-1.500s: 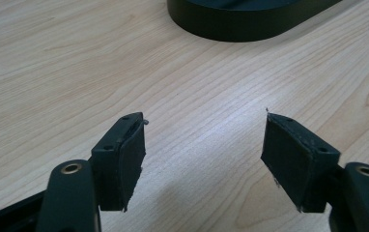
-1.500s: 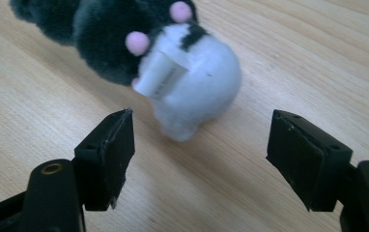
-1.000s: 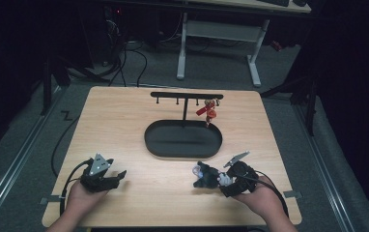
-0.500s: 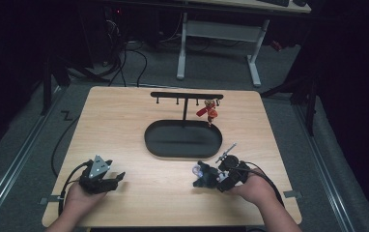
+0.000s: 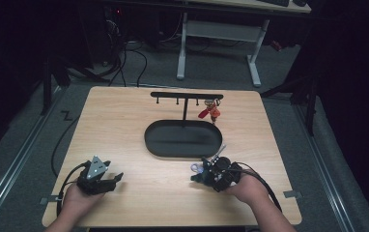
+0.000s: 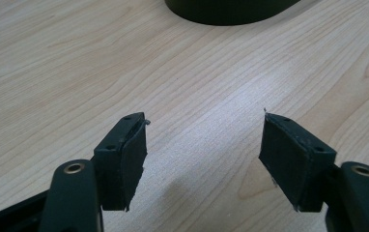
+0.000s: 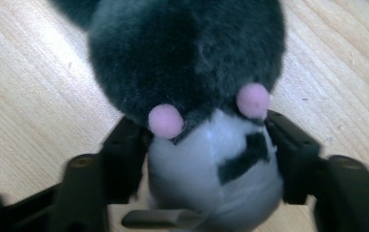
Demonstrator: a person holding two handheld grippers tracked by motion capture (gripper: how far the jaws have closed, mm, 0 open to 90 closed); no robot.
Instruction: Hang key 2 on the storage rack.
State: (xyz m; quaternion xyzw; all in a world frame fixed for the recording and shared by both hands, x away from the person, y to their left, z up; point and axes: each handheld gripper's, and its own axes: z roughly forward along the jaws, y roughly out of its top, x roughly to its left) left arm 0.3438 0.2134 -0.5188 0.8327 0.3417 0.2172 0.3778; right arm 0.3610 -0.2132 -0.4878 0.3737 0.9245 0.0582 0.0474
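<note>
In the high view, a light wooden worktop [image 5: 124, 125] is seen with a black oval tray [image 5: 183, 139] set near its middle. Behind the tray, a black hook rack [image 5: 186, 95] is mounted on a thin post, and a red keychain item [image 5: 209, 112] is hung from a hook towards the rack's right end. The left gripper [image 5: 116, 178] is held low over the near left part of the worktop, well apart from the tray. The right gripper [image 5: 198, 174] is positioned near the front of the worktop, just in front of the tray's right end, and a small plush toy [image 5: 201, 170] is located at its fingers. In the left gripper view, the two fingers [image 6: 124, 159] are shown spread wide apart over bare wood, with nothing between them; the tray's front rim [image 6: 231, 12] is visible at the top edge. In the right gripper view, the plush toy [image 7: 187, 63] is recorded as dark grey fur with two pink spots and a pale grey, black-marked lower part. The fingers [image 7: 124, 159] have just been closing, and the pale part of the toy is now gripped between them, with both pads pressed against its sides. The toy is resting on the worktop.
</note>
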